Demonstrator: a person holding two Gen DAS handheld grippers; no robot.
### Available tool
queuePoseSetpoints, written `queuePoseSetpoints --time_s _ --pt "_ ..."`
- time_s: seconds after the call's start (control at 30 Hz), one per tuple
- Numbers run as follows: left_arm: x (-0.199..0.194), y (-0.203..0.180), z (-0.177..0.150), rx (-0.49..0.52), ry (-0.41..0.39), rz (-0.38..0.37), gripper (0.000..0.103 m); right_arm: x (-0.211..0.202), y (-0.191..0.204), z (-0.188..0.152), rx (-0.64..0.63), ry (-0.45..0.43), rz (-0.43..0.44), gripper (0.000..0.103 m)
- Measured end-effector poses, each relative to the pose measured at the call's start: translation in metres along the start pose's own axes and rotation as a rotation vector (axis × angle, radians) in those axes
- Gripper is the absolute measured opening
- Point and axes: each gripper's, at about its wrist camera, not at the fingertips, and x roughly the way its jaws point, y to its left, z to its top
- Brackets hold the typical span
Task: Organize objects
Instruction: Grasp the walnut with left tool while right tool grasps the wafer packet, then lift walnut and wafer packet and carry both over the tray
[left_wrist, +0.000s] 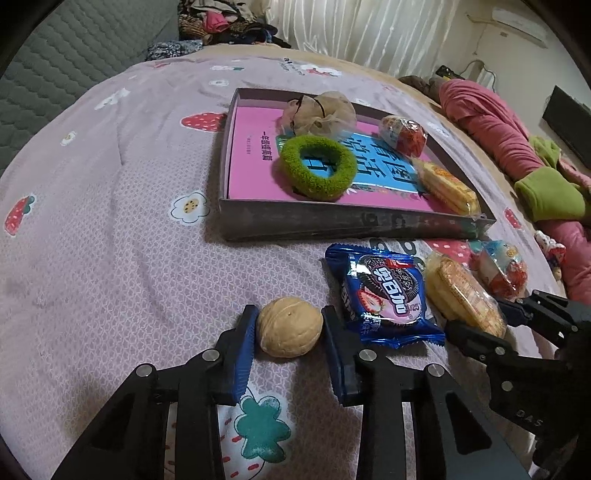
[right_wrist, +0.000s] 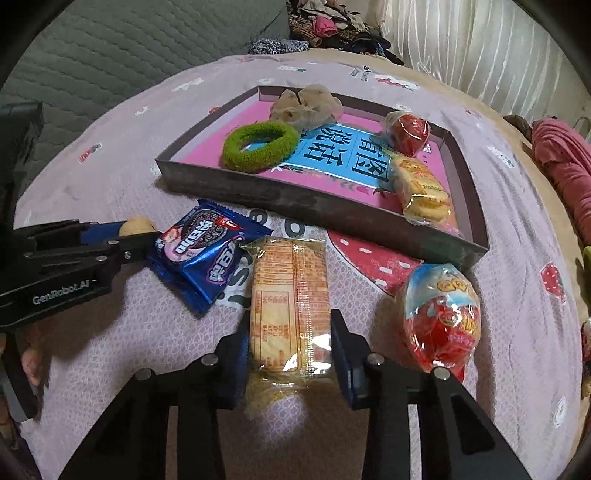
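My left gripper (left_wrist: 290, 325) has its blue pads against both sides of a walnut (left_wrist: 289, 331) that rests on the bedspread. My right gripper (right_wrist: 290, 339) is closed on a yellow cracker packet (right_wrist: 290, 295), also seen in the left wrist view (left_wrist: 463, 293). A blue Oreo packet (left_wrist: 384, 295) lies between the two grippers. A red toy egg (right_wrist: 441, 317) lies right of the cracker packet. The shallow grey box (left_wrist: 332, 219) holds a pink book, a green hair ring (left_wrist: 314, 166), a beige scrunchie (left_wrist: 319, 110), another red egg (left_wrist: 404, 134) and another cracker packet (left_wrist: 445, 186).
Everything sits on a pink flowered bedspread (left_wrist: 110, 221). A grey padded headboard (left_wrist: 62, 55) and a heap of clothes (left_wrist: 221, 26) are at the far end. Pink and green clothing (left_wrist: 517, 147) lies to the right, curtains behind.
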Motion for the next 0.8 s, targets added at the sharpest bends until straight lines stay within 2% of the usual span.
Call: queuePoseSetpoints --time_s 0.3,0.8 --pt "-0.012 -0.004 -0.005 0.007 -0.010 0.016 0.035 -0.024 0.002 -0.005 0.017 -0.031 0.010 0.039" --pt "-0.075 -0.023 -0.009 0.012 -0.077 0.025 0.035 -0.079 0.007 -0.011 0.049 -0.104 0.017 0.039"
